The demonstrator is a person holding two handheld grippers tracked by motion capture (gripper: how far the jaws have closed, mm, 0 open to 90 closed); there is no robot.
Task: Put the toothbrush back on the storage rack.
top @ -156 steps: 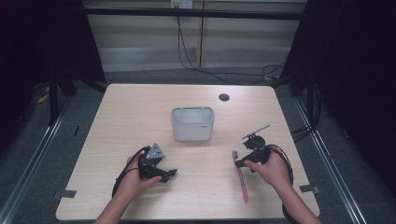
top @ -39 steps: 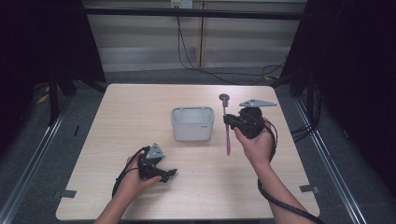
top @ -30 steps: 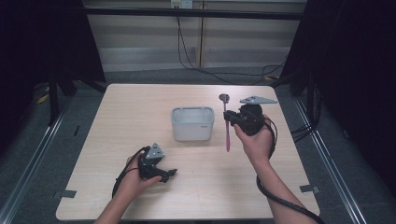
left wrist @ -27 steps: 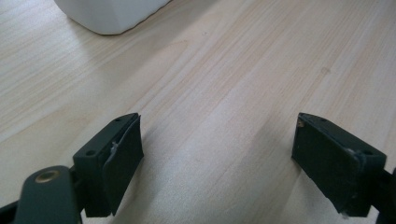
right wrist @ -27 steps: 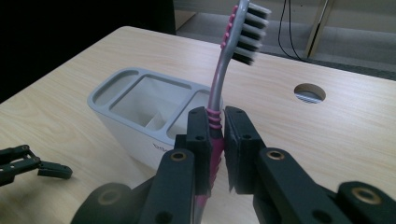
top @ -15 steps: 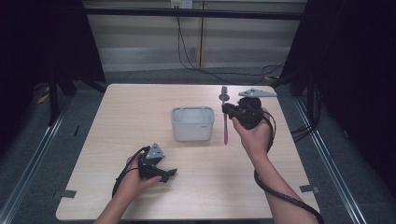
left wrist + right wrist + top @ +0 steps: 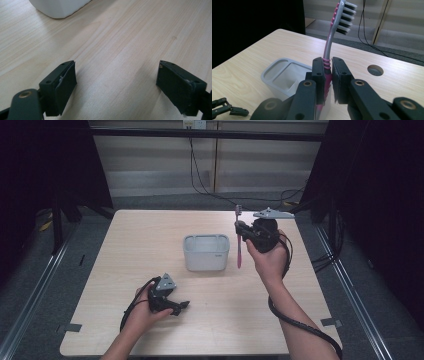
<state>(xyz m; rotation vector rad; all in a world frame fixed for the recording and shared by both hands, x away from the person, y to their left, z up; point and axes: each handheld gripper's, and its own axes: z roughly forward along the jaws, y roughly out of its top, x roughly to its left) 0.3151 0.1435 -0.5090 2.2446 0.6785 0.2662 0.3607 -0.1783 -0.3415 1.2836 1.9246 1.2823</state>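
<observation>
1. Two grippers are at work over the pale wooden tabletop (image 7: 150, 245): the right gripper (image 7: 241, 231) is raised beside a light grey, rounded-rectangular plastic holder (image 7: 206, 252), and the left gripper (image 7: 177, 306) rests low on the tabletop, well apart from the holder.
2. The right gripper's jaws are clamped on a pink-and-grey plastic toothbrush (image 7: 329, 50), gripping the handle just below the neck, with the dark-and-white bristle head up and the pink tail hanging down.
3. In the high view the toothbrush (image 7: 238, 240) hangs upright just beside the holder's right wall, not yet over the opening; its tail appears to be clear of the tabletop.
4. The left gripper's jaws stand wide apart with nothing between them, only bare wood below.
5. Likely slip: the grip is narrow and high on a slim handle, so the brush could pivot between the pads and swing off line.
6. Likely knock: moved sideways too low, the tail would strike the holder's rim or wall and shove or tip the light holder, which nothing steadies.
7. Likely miss: the holder (image 7: 284, 75) has an inner divider, so a tilted tail could catch on it instead of dropping in.
</observation>
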